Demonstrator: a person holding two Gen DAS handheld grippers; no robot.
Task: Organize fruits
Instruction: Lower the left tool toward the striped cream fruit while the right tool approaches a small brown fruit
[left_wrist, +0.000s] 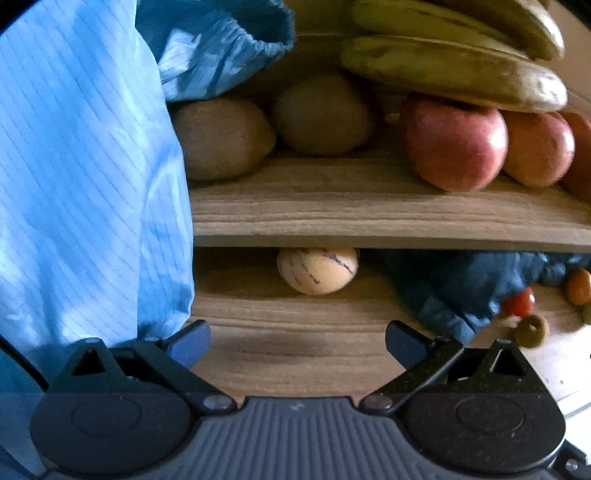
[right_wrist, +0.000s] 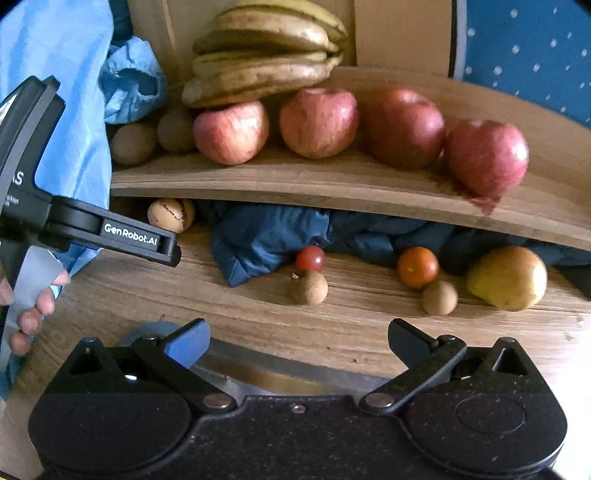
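Holding both grippers wide open and empty: our left gripper (left_wrist: 297, 343) faces the striped fruit (left_wrist: 317, 270) under the shelf (left_wrist: 369, 218), right gripper (right_wrist: 298, 342) near the tomatoes (right_wrist: 310, 258), apples (right_wrist: 319, 122) up top.

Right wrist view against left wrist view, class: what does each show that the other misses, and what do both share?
Only the right wrist view shows the yellow pear, the fourth apple, the dotted blue panel and the left gripper's body. Only the left wrist view shows the left gripper open from behind. Both share the bananas, the kiwis, the striped pale fruit under the shelf and the dark blue cloth.
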